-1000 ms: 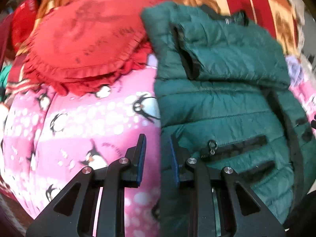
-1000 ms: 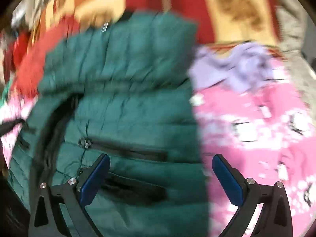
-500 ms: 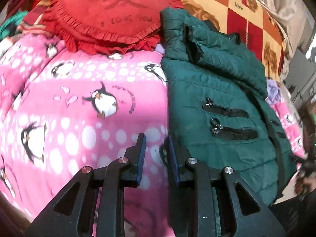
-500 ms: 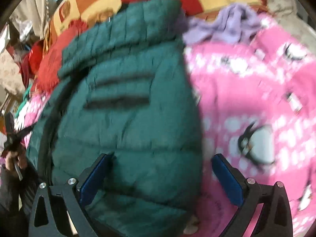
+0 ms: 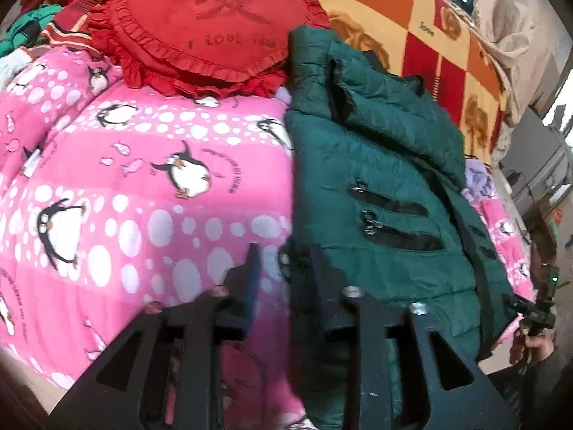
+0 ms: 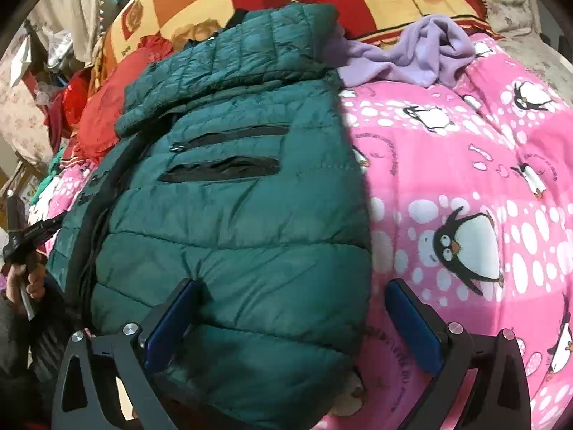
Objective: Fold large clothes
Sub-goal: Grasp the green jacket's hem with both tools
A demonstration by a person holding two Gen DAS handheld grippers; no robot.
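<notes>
A dark green puffer jacket [image 5: 386, 193] lies on a pink penguin blanket [image 5: 143, 186], front up with two zip pockets showing, sleeves folded in. My left gripper [image 5: 286, 268] is nearly closed, a narrow gap between its pads, at the jacket's left hem edge; I cannot tell whether it pinches fabric. In the right wrist view the jacket [image 6: 229, 215] fills the left half. My right gripper [image 6: 292, 308] is wide open, straddling the jacket's lower right hem on the blanket [image 6: 465, 179].
A red heart cushion [image 5: 215, 28] lies behind the jacket's left side. A lilac garment [image 6: 419, 53] is bunched at its far right. A checked orange and red blanket [image 5: 429, 43] lies behind. The bed edge is near the grippers.
Both grippers have pulled back toward the jacket's hem at the bed edge. The right stayed wide open. The left kept its narrow gap.
</notes>
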